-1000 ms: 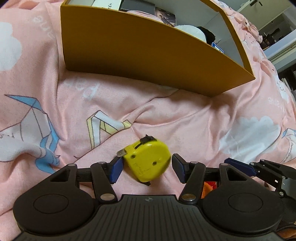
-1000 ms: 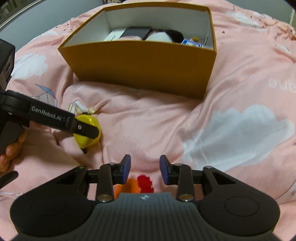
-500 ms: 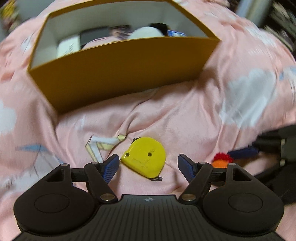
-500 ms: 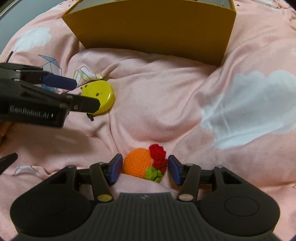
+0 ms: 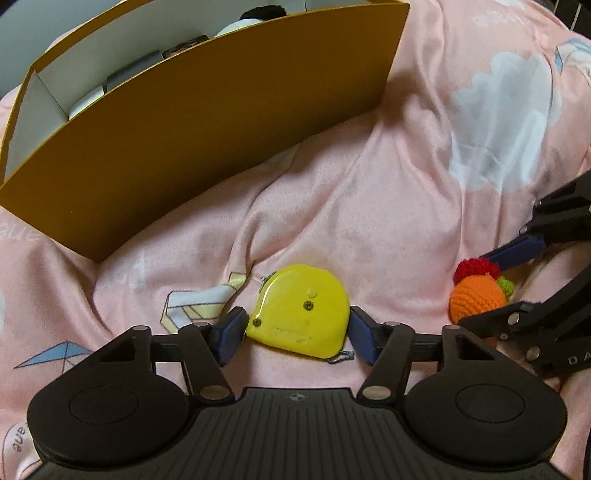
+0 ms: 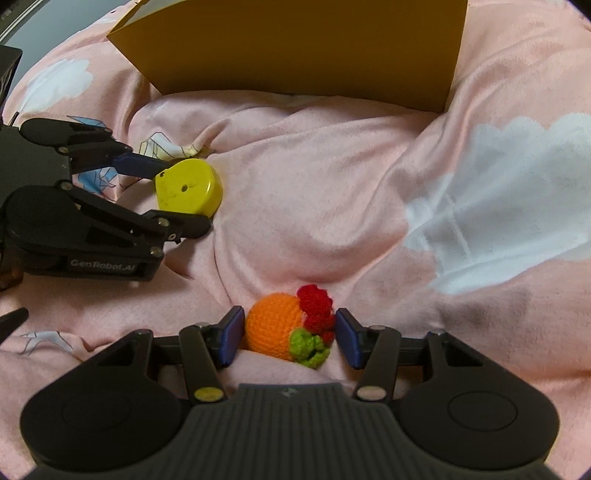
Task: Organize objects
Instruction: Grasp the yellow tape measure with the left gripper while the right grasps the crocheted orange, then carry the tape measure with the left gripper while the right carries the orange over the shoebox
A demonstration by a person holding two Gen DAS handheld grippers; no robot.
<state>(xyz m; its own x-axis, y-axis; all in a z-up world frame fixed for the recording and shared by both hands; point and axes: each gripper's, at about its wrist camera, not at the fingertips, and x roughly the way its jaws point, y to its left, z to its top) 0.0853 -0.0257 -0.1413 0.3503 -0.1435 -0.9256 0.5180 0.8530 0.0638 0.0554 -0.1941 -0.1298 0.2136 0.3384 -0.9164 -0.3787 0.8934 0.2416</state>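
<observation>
A yellow tape measure (image 5: 301, 312) lies on the pink bedding between the blue pads of my left gripper (image 5: 295, 334), which touch its two sides. It also shows in the right wrist view (image 6: 188, 192). An orange crocheted ball with red and green tufts (image 6: 286, 328) lies between the pads of my right gripper (image 6: 290, 338), with the pads close against it. The ball also shows in the left wrist view (image 5: 476, 295). A yellow cardboard box (image 5: 207, 122) stands behind both.
The box (image 6: 306, 51) holds a white-and-black plush toy (image 5: 240, 24) and some flat dark items. The pink cover with cloud and paper-crane prints (image 6: 480, 206) is soft and creased. The left gripper body (image 6: 81, 229) lies close to the left of the right one.
The left gripper swung round the tape measure and closed its jaws onto it. The right gripper came down over the crocheted ball and narrowed around it.
</observation>
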